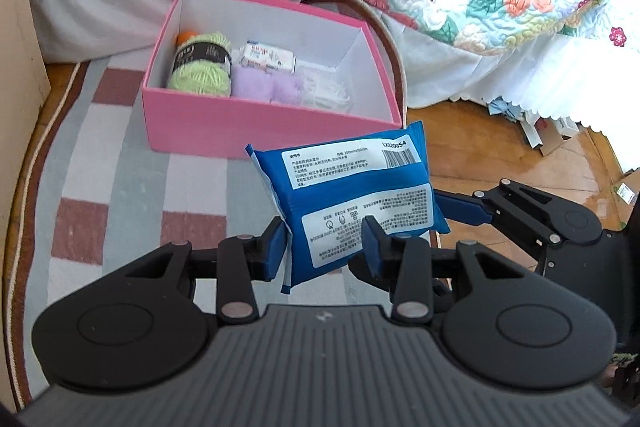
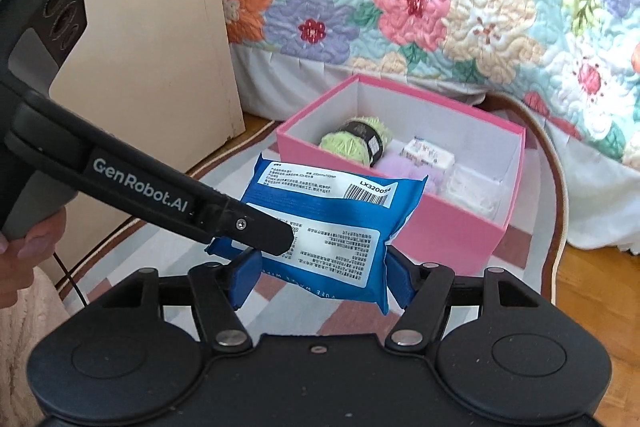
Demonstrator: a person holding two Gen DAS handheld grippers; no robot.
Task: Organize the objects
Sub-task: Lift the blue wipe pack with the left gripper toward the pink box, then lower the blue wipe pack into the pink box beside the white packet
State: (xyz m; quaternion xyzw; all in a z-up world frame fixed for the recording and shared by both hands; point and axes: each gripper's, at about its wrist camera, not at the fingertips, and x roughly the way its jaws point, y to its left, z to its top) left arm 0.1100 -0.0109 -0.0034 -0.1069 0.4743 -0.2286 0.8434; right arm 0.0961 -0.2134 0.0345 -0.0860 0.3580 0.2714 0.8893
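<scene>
Wipes pack (image 1: 352, 199), one, blue, is held off the rug (image 1: 100, 163), pinched at its lower end by left gripper (image 1: 326, 247) jaws and across its width by right gripper (image 2: 320, 275) jaws | pink box (image 1: 264, 125), one, near rug's far edge | inside: yarn ball (image 1: 202, 69), one; tissue packet (image 1: 268, 59), one.

Ahead of your jaws, a striped, checked rug (image 1: 100, 163) covers the wooden floor (image 1: 500, 143). The pink box (image 1: 248, 125) sits directly on it, and scattered cardboard scraps (image 1: 548, 135) lie on the floor, off to the right.
</scene>
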